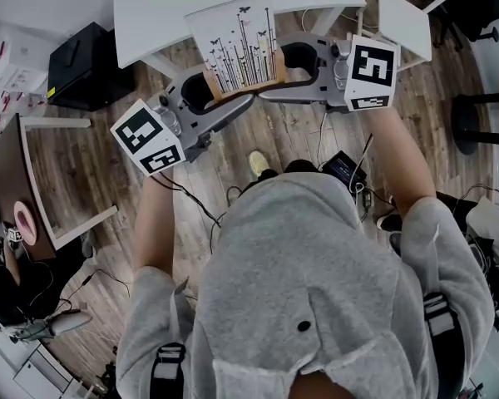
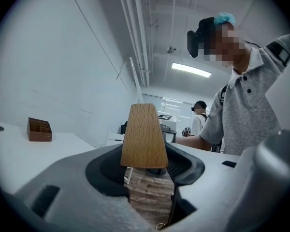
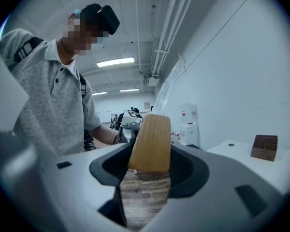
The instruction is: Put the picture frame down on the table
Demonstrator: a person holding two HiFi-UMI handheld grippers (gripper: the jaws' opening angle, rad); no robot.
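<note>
The picture frame (image 1: 237,44) has a white print of plants and butterflies and a wooden bottom edge. It hangs tilted in the air over the wood floor, just in front of the white table (image 1: 150,7). My left gripper (image 1: 212,94) is shut on the frame's left wooden end (image 2: 144,137). My right gripper (image 1: 287,61) is shut on the right wooden end (image 3: 151,144). In both gripper views the wooden edge stands up between the jaws and the print itself is hidden.
A small brown wooden box (image 2: 39,129) stands on the white table, also seen as the brown box (image 3: 264,147). A black box (image 1: 79,61) sits on the floor at the left. A white chair (image 1: 403,23) is at the right. Another person (image 2: 200,120) stands far behind.
</note>
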